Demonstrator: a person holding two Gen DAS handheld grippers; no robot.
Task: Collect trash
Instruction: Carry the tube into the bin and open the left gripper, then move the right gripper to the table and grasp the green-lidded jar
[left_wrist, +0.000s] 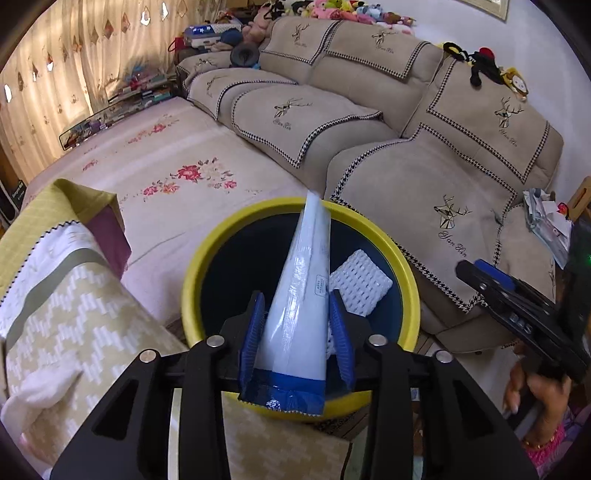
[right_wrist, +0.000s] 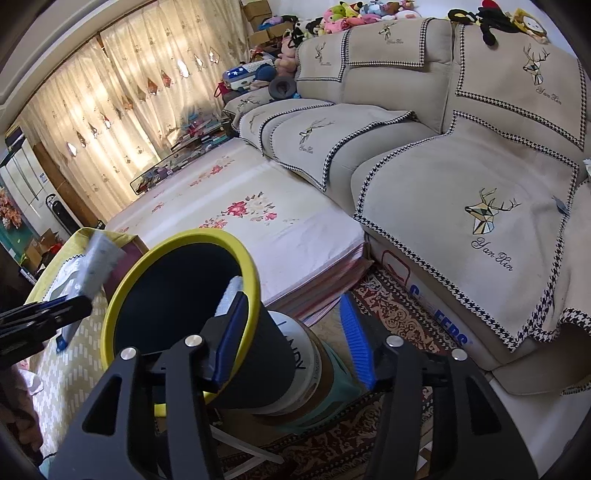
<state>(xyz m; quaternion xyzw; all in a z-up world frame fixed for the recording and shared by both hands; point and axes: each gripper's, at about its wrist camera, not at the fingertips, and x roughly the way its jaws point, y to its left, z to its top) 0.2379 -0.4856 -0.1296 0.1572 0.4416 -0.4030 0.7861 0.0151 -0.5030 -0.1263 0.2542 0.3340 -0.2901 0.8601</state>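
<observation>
A dark bin with a yellow rim (left_wrist: 192, 280) stands just ahead of my left gripper (left_wrist: 297, 295). A long pale blue wrapper (left_wrist: 303, 295) stands upright between the blue pads over the bin's mouth, and a thin gap shows on its left side. A white foam net (left_wrist: 360, 282) lies inside the bin. My right gripper (left_wrist: 469, 269) hovers to the right of the bin, held by a hand (left_wrist: 535, 391). In the right wrist view the right gripper (right_wrist: 291, 299) is open and empty by the bin rim (right_wrist: 255, 295). The left gripper (right_wrist: 74, 306) and the wrapper (right_wrist: 98, 262) show at the left.
The bin rests on a white tub (right_wrist: 306, 354) over a teal stool (right_wrist: 340, 398). A table with a yellow-green cloth (left_wrist: 62, 295) is at the left. Behind are a floral mat (left_wrist: 177, 162) and a beige sofa (left_wrist: 424, 177). Papers (left_wrist: 546, 221) lie on the sofa arm. A patterned carpet (right_wrist: 399, 317) covers the floor.
</observation>
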